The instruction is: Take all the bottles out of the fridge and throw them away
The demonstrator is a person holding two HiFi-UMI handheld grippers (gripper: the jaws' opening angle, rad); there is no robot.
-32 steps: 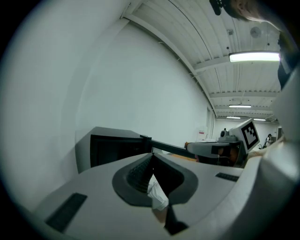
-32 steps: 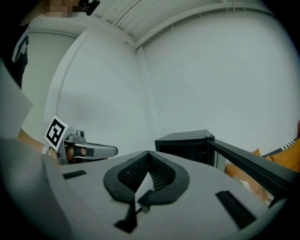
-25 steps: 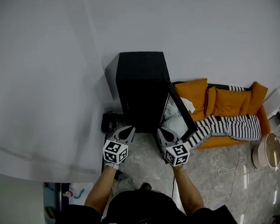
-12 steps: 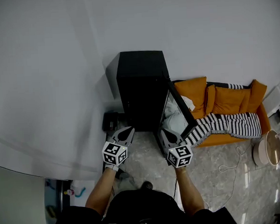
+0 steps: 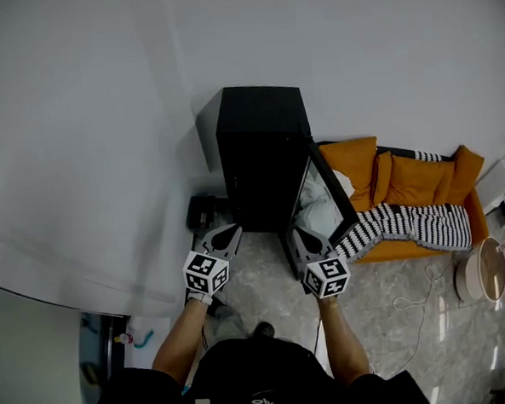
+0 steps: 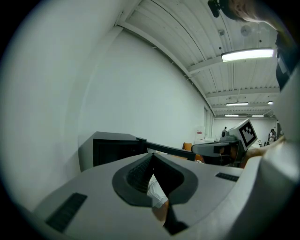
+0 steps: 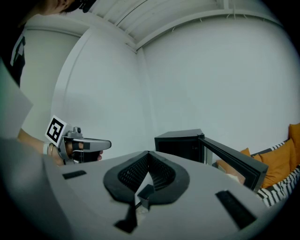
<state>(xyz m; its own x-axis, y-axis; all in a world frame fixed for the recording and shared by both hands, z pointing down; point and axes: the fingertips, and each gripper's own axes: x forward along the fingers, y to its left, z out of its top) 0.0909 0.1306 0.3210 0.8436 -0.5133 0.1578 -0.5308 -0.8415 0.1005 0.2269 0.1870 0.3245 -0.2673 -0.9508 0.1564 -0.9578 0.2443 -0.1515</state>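
Plainly, the left gripper [image 5: 229, 234] and right gripper [image 5: 297, 237] both have their fingers together, empty, before the black fridge [image 5: 262, 145] at the floor's [image 5: 413, 315] wall edge. No bottles show inside, so a closed-fingered reach past its ajar door [image 5: 331, 196] could topple them.

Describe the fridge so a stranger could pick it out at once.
Start at the big white wall; at its foot, left of the orange sofa, stands the fridge. It is the only tall black box there, with its door swung open toward the sofa.

Overhead plus 2 views toward fridge [image 5: 263, 158]
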